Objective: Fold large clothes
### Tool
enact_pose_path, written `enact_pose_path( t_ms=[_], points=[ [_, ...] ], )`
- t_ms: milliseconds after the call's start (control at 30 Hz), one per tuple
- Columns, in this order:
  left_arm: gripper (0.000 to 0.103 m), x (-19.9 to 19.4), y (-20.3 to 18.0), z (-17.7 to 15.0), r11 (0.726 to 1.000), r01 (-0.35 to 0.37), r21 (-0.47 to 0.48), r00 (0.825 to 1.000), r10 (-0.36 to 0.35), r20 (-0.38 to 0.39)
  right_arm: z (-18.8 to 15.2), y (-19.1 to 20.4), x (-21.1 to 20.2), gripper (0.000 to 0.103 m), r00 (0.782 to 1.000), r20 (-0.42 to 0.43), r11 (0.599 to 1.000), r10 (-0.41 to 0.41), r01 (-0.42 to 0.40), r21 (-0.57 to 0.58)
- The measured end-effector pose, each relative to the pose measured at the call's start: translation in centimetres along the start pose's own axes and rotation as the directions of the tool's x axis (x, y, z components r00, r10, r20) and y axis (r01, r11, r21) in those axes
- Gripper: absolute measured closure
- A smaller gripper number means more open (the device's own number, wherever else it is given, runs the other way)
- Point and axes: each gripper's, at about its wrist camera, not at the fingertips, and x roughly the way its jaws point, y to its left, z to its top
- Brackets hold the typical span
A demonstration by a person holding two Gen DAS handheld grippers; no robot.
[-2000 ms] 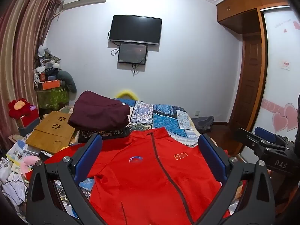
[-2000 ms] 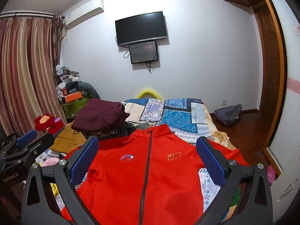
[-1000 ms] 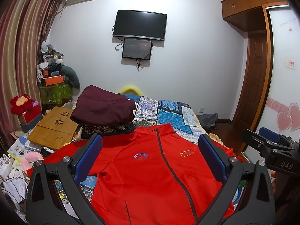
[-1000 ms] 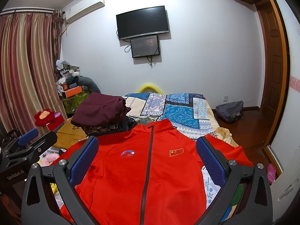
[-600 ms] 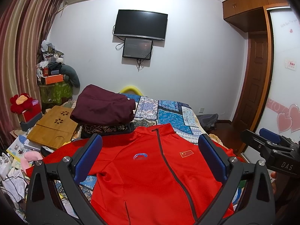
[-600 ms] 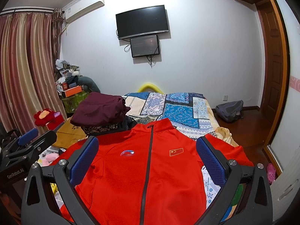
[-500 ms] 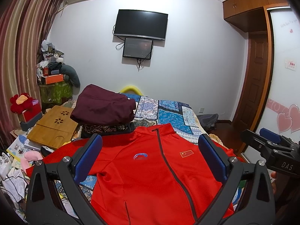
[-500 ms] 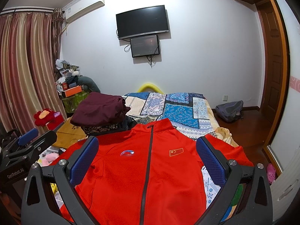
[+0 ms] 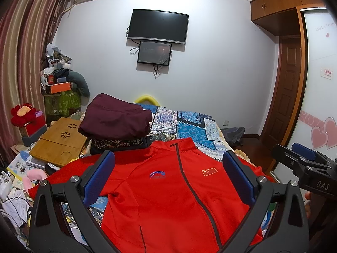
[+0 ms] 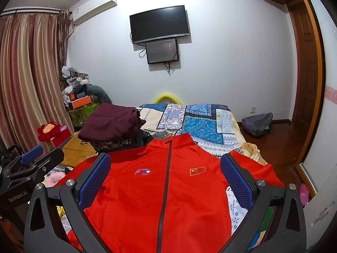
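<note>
Left wrist view
Jacket: the red jacket (image 9: 168, 191) is lying face up and spread flat on the patterned bedspread (image 9: 189, 124), collar pointing to the far wall, zip closed, sleeves reaching out to both sides.
Left gripper: the left gripper (image 9: 168, 179) is hovering above the chest with its jaws standing wide apart and nothing between them; the blue pads (image 9: 99, 177) are touching no cloth.
Neighbours: a maroon folded pile (image 9: 114, 119) is sitting just beyond the jacket's left shoulder, and a bamboo lap desk (image 9: 56, 141) is resting beside that.
Other tool: the right gripper (image 9: 303, 164) is showing at the right edge, side on.

Right wrist view
Jacket: the same garment (image 10: 166, 191) is filling the lower middle, one sleeve (image 10: 259, 172) running off toward the bed's right edge.
Right gripper: the right gripper (image 10: 165, 179) is hanging over the zip line, jaws spread wide and holding nothing.
Other tool: the left gripper (image 10: 31, 164) is appearing at the left edge.

Handling, as a judgement
Feel: the cloth is looking light, soft and limp, probably a bit slick, so it is likely going to sag and slide rather than hold a crease.
Grip: a thin pinch at a shoulder seam and at the cuff or hem on the same side is looking best; the collar and zip are seeming the stiffest parts.
Risk: the hanging sleeve is possibly going to drag the fold askew.
</note>
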Motion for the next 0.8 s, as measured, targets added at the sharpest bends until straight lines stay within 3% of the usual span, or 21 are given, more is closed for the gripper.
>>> enact_pose_path(
  t_ms=[800],
  points=[
    [0.001, 0.65, 0.46, 0.02, 1.0, 0.001, -0.022, 1.0, -0.001, -0.02, -0.33, 0.02, 0.29, 0.0, 1.0, -0.015, 1.0, -0.004, 0.004, -0.012]
  ],
)
